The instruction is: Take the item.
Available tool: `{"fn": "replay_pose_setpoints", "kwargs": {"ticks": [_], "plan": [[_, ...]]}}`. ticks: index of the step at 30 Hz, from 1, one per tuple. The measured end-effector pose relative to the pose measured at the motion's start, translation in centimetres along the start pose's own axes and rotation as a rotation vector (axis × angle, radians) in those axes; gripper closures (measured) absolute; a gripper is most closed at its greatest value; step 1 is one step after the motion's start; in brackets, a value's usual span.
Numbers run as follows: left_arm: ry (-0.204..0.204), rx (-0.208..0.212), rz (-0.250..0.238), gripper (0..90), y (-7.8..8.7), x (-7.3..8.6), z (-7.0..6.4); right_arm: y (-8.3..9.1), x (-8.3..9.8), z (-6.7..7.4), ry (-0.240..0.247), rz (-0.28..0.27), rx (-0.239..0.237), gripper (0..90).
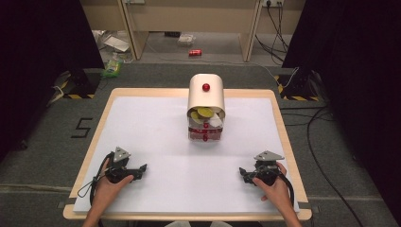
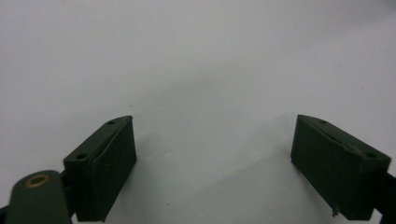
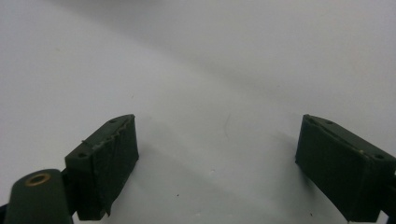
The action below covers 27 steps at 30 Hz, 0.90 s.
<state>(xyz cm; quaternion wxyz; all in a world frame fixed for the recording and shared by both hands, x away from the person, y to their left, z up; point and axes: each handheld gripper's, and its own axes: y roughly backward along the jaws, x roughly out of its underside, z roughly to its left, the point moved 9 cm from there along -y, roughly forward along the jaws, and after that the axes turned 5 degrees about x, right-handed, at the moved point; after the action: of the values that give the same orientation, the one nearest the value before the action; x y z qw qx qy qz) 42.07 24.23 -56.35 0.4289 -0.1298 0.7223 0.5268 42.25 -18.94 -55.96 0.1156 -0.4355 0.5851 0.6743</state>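
Both claws rested apart and empty on the white table (image 1: 156,132), left claw (image 1: 142,169), right claw (image 1: 242,171). The cream box (image 1: 206,97) stood well ahead, centred; approaching it squarely, claws wide, seemed wisest.

Your forearms are bare, with no sleeves showing. Each hand-held gripper is black: the left hand-held gripper (image 1: 142,169) and the right hand-held gripper (image 1: 242,171) both carry a grey three-cornered plate on top and trail a black cable behind. Their blocky jaws bear small screw holes, with a brass-ringed hole just beside the left jaw.
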Motion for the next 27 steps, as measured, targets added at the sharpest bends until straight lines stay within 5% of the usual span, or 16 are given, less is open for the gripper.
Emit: {"fn": "replay_pose_setpoints", "kwargs": {"ticks": [17,27], "plan": [[0.0,0.001,0.0,13.3,0.0,0.0,0.0,0.1,-0.2,-0.1,0.008,0.003,-0.014,15.8],[0.0,0.001,0.0,13.3,0.0,0.0,0.0,1.1,-2.0,0.4,0.026,-0.058,-0.021,16.4]]}}
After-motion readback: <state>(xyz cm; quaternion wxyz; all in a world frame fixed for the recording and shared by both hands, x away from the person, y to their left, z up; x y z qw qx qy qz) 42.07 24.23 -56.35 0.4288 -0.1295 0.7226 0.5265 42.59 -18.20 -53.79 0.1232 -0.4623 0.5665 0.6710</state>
